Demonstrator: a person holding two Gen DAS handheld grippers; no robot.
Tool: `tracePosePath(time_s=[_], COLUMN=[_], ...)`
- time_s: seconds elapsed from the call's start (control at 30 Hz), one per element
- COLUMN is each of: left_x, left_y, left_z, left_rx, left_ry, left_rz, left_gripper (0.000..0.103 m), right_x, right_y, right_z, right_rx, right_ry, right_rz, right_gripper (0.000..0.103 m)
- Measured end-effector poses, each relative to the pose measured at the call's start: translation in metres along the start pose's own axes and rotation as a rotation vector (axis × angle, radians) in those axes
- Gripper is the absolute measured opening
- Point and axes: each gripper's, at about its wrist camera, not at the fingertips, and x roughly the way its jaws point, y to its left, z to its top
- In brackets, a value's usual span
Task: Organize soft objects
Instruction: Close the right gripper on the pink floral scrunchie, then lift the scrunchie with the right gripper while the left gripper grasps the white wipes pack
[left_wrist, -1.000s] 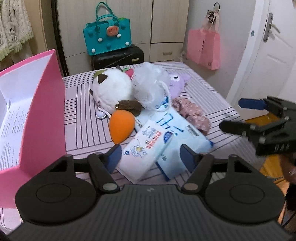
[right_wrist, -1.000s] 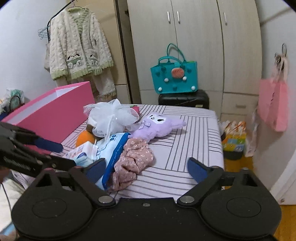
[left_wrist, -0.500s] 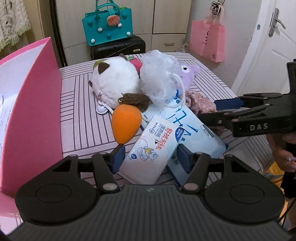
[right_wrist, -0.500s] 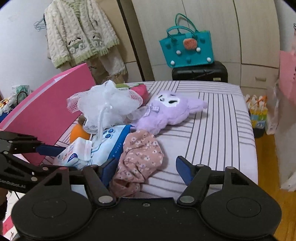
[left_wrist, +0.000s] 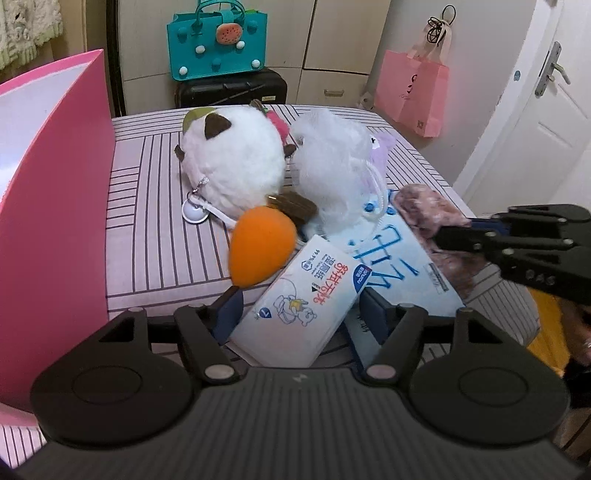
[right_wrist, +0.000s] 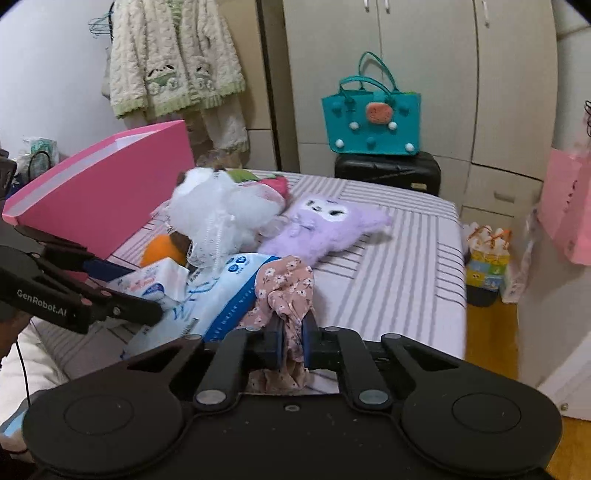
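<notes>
**Floral cloth pinched, tissue pack framed**

While its two blue pads press together on a fold of the pink floral cloth (right_wrist: 284, 291), the right hand-held gripper (right_wrist: 293, 334) sits at the near edge of the striped bed (right_wrist: 399, 251), the cloth bunched up between the pads and trailing below them. The left hand-held gripper (left_wrist: 301, 308) stands wide, its fingers either side of the small wet-wipe pack (left_wrist: 301, 299) without visibly pressing it. That pack lies tilted on a larger blue-and-white wipes pack (left_wrist: 391, 254), which touches the floral cloth on its right. Just beyond, an orange carrot-shaped toy (left_wrist: 260, 251) leans against the small pack. Behind it sit a white round plush (left_wrist: 231, 166) and a white mesh bath puff (left_wrist: 332, 166), touching each other. A purple plush (right_wrist: 325, 225) lies behind the puff, toward the bed's middle. An open pink box (left_wrist: 55, 206) stands along the bed's left side. Past the bed, a teal bag (right_wrist: 371, 122) rests on a black suitcase (right_wrist: 388, 171).
</notes>
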Motion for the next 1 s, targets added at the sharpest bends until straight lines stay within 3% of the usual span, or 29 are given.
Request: tracePosePath(time_s=[0.13,0.23,0.3,0.4,0.6,0.7,0.73,0.77,0.8,0.83,0.9,1.0], left_x=[0.001,0.000,-0.001,-0.003,-0.004,-0.004,-0.003,-0.003,-0.004,-0.005,-0.005,-0.007], left_y=[-0.005,-0.008,-0.008,-0.006,-0.005,-0.008,-0.009,-0.011,-0.012,-0.013,-0.015,-0.020], left_z=[-0.003,-0.004,-0.004,-0.004,-0.007,-0.009,-0.009,-0.010,-0.011,-0.011,-0.010,-0.010], left_rx=[0.028,0.039,0.036,0.021,0.004,-0.010,-0.016,-0.022,-0.029,-0.035,-0.039,-0.021], left_ry=[-0.011,-0.019,-0.021,-0.024,-0.050,-0.063,-0.068,-0.076,-0.082,-0.086,-0.088,-0.093], left_rz=[0.019,0.029,0.032,0.034,0.047,0.061,0.066,0.075,0.082,0.084,0.088,0.110], left_gripper=[0.068,0.065,0.061,0.057,0.055,0.053,0.052,0.050,0.049,0.049,0.046,0.044], right_x=[0.002,0.003,0.002,0.001,0.012,0.015,0.015,0.014,0.012,0.010,0.005,-0.006], right_y=[-0.005,-0.006,-0.006,-0.003,0.007,0.009,0.010,0.009,0.008,0.007,0.010,0.015], right_z=[-0.004,-0.005,-0.004,-0.002,-0.008,-0.015,-0.017,-0.017,-0.018,-0.017,-0.018,-0.018], right_rx=[-0.001,0.018,0.030,0.024,-0.033,-0.044,-0.047,-0.054,-0.051,-0.037,-0.040,-0.079], right_ry=[0.022,0.018,0.012,0.014,0.042,0.008,-0.006,-0.017,-0.023,-0.024,-0.037,-0.068], right_rz=[-0.062,-0.077,-0.042,0.005,0.010,0.020,0.023,0.034,0.062,0.092,0.088,0.019], right_gripper=[0.016,0.031,0.046,0.059,0.070,0.071,0.070,0.058,0.031,0.019,0.011,0.011])
